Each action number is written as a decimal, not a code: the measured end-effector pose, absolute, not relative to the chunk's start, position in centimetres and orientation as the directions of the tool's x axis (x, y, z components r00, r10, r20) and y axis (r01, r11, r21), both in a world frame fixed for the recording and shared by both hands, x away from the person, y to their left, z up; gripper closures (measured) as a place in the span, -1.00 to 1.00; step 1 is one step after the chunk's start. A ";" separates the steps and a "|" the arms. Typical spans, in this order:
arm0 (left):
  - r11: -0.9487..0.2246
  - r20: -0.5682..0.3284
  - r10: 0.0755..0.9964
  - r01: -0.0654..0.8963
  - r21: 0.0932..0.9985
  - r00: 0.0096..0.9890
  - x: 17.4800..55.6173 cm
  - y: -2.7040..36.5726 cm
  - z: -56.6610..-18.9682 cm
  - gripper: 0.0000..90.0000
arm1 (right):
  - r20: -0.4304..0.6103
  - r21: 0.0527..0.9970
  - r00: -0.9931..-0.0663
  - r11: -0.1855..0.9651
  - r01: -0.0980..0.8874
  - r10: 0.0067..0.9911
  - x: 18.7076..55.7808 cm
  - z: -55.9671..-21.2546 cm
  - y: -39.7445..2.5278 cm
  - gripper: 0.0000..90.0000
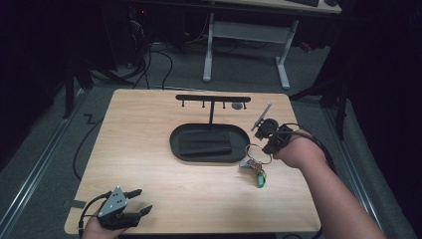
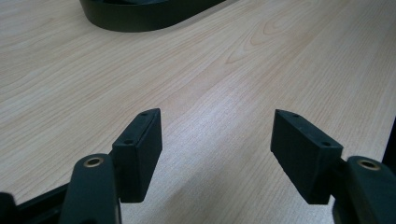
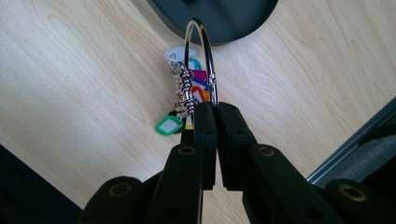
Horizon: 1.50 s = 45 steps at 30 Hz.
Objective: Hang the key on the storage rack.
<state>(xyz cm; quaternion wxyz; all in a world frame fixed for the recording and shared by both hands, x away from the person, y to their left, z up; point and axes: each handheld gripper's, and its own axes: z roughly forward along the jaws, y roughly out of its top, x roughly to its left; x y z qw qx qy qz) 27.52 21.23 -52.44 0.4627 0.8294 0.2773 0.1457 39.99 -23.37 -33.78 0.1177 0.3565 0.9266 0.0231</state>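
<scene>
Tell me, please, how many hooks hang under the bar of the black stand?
4. They hang in a row under the stand's bar: one near its left end, two around the post, one toward the right. More may be hidden.

My wooden table holds a black oval tray with a hook stand, and colourful key tags beside it.

Both arms are bare, no sleeves to the elbow. The left claw is black, topped by a grey three-cornered plate with small dark holes, and a black cable loops off behind it. Its jaws are blocky black pads with small screw holes, hung on arms with brass-coloured rivets. The right claw is the same black build, with a black cable arcing over the wrist.
</scene>
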 end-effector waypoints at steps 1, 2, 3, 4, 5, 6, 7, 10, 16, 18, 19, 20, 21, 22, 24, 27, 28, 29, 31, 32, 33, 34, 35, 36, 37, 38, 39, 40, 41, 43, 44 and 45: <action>-0.416 -0.014 0.594 0.322 0.850 0.804 27.5 21.2 -52.5 -0.23 | -0.204 0.127 -0.715 0.742 0.658 0.669 40.1 -33.2 -23.3 0.94; -0.416 -0.015 0.593 0.322 0.851 0.805 27.5 21.1 -52.5 -0.23 | -0.204 0.135 -0.712 0.739 0.660 0.672 40.1 -32.9 -23.2 0.94; -0.415 -0.015 0.593 0.322 0.851 0.805 27.5 21.1 -52.5 -0.23 | -0.201 0.137 -0.715 0.742 0.656 0.669 40.2 -32.5 -23.2 0.94; -0.415 -0.015 0.593 0.322 0.851 0.805 27.5 21.1 -52.5 -0.23 | -0.201 0.137 -0.715 0.742 0.656 0.669 40.2 -32.5 -23.2 0.94; -0.420 -0.015 0.591 0.323 0.848 0.806 27.6 21.1 -52.5 -0.23 | -0.198 0.153 -0.707 0.734 0.662 0.679 40.4 -31.7 -23.2 0.94; -0.421 -0.015 0.591 0.324 0.848 0.807 27.6 21.1 -52.5 -0.23 | -0.197 0.158 -0.704 0.731 0.664 0.682 40.5 -31.4 -23.3 0.94; -0.420 -0.013 0.592 0.322 0.848 0.806 27.6 21.1 -52.5 -0.23 | -0.193 0.166 -0.699 0.725 0.668 0.689 40.6 -31.0 -23.4 0.94; -0.415 -0.017 0.595 0.325 0.850 0.804 27.7 21.1 -52.5 -0.23 | -0.187 0.180 -0.694 0.719 0.672 0.695 40.9 -30.3 -23.4 0.94; -0.415 -0.014 0.595 0.322 0.851 0.804 27.7 21.1 -52.5 -0.23 | -0.199 0.196 -0.678 0.707 0.680 0.707 41.9 -28.8 -23.2 0.94; -0.416 -0.013 0.594 0.321 0.851 0.805 27.7 21.1 -52.5 -0.23 | -0.204 0.190 -0.675 0.705 0.683 0.709 42.2 -28.6 -23.1 0.94; -0.419 -0.012 0.590 0.319 0.850 0.808 27.8 21.1 -52.5 -0.23 | -0.204 0.194 -0.672 0.702 0.685 0.712 42.6 -28.4 -23.0 0.94; -0.419 -0.012 0.590 0.319 0.850 0.808 27.8 21.1 -52.5 -0.23 | -0.204 0.194 -0.672 0.702 0.685 0.712 42.6 -28.4 -23.0 0.94; -0.420 -0.012 0.588 0.318 0.850 0.809 27.8 21.0 -52.5 -0.23 | -0.200 0.204 -0.666 0.695 0.689 0.719 43.1 -28.2 -22.9 0.94; -0.421 -0.012 0.587 0.318 0.850 0.810 27.8 21.0 -52.5 -0.23 | -0.200 0.204 -0.666 0.695 0.689 0.719 43.1 -28.2 -22.9 0.94; -0.422 -0.013 0.587 0.320 0.848 0.810 27.9 21.0 -52.5 -0.23 | -0.199 0.214 -0.667 0.696 0.685 0.718 43.7 -28.2 -22.9 0.94; -0.422 -0.013 0.590 0.322 0.847 0.808 27.8 21.1 -52.5 -0.23 | -0.185 0.222 -0.663 0.688 0.691 0.725 44.8 -28.3 -22.6 0.94; -0.422 -0.013 0.590 0.322 0.847 0.808 27.8 21.1 -52.5 -0.22 | -0.185 0.222 -0.663 0.688 0.691 0.725 44.8 -28.3 -22.6 0.94; -0.420 -0.013 0.591 0.322 0.848 0.807 27.8 21.1 -52.6 -0.22 | -0.176 0.218 -0.663 0.685 0.695 0.728 45.0 -28.3 -22.5 0.94; -0.421 -0.013 0.593 0.324 0.847 0.805 27.9 21.2 -52.6 -0.22 | -0.185 0.211 -0.666 0.691 0.691 0.723 45.8 -28.3 -22.2 0.94; -0.421 -0.013 0.593 0.324 0.847 0.805 27.9 21.2 -52.6 -0.22 | -0.185 0.211 -0.666 0.691 0.691 0.723 45.8 -28.3 -22.2 0.94; -0.417 -0.015 0.595 0.325 0.849 0.803 28.0 21.2 -52.6 -0.22 | -0.185 0.213 -0.663 0.688 0.694 0.726 45.9 -28.3 -22.1 0.94; -0.419 -0.015 0.595 0.326 0.847 0.804 28.0 21.2 -52.6 -0.22 | -0.196 0.215 -0.666 0.694 0.687 0.720 46.3 -28.2 -22.0 0.94; -0.420 -0.014 0.595 0.326 0.847 0.804 28.0 21.2 -52.6 -0.22 | -0.191 0.220 -0.663 0.690 0.689 0.723 46.6 -28.0 -21.9 0.94; -0.420 -0.013 0.595 0.324 0.848 0.804 28.0 21.2 -52.6 -0.22 | -0.191 0.220 -0.663 0.690 0.689 0.723 46.6 -28.0 -21.9 0.94; -0.422 -0.012 0.594 0.324 0.846 0.804 28.0 21.2 -52.6 -0.22 | -0.193 0.227 -0.665 0.692 0.685 0.722 46.8 -28.0 -21.8 0.94; -0.422 -0.012 0.594 0.324 0.846 0.804 27.9 21.2 -52.6 -0.22 | -0.191 0.233 -0.662 0.688 0.687 0.725 47.0 -27.9 -21.8 0.94; -0.425 -0.012 0.593 0.325 0.845 0.805 27.9 21.2 -52.6 -0.22 | -0.193 0.239 -0.660 0.687 0.686 0.726 47.4 -27.8 -21.7 0.94; -0.423 -0.011 0.595 0.324 0.846 0.804 27.9 21.2 -52.6 -0.22 | -0.193 0.239 -0.660 0.687 0.686 0.726 47.4 -27.8 -21.7 0.94; -0.420 -0.011 0.596 0.323 0.848 0.803 27.9 21.2 -52.6 -0.22 | -0.195 0.247 -0.653 0.681 0.690 0.732 47.8 -27.8 -21.7 0.94; -0.420 -0.012 0.595 0.323 0.848 0.804 27.9 21.3 -52.6 -0.22 | -0.196 0.251 -0.650 0.678 0.691 0.735 47.9 -27.8 -21.6 0.94; -0.419 -0.011 0.596 0.323 0.849 0.803 27.9 21.2 -52.6 -0.22 | -0.192 0.251 -0.645 0.672 0.697 0.740 48.0 -27.9 -21.6 0.94; -0.419 -0.011 0.596 0.323 0.849 0.803 27.9 21.2 -52.6 -0.22 | -0.193 0.251 -0.649 0.677 0.692 0.736 48.3 -27.9 -21.7 0.94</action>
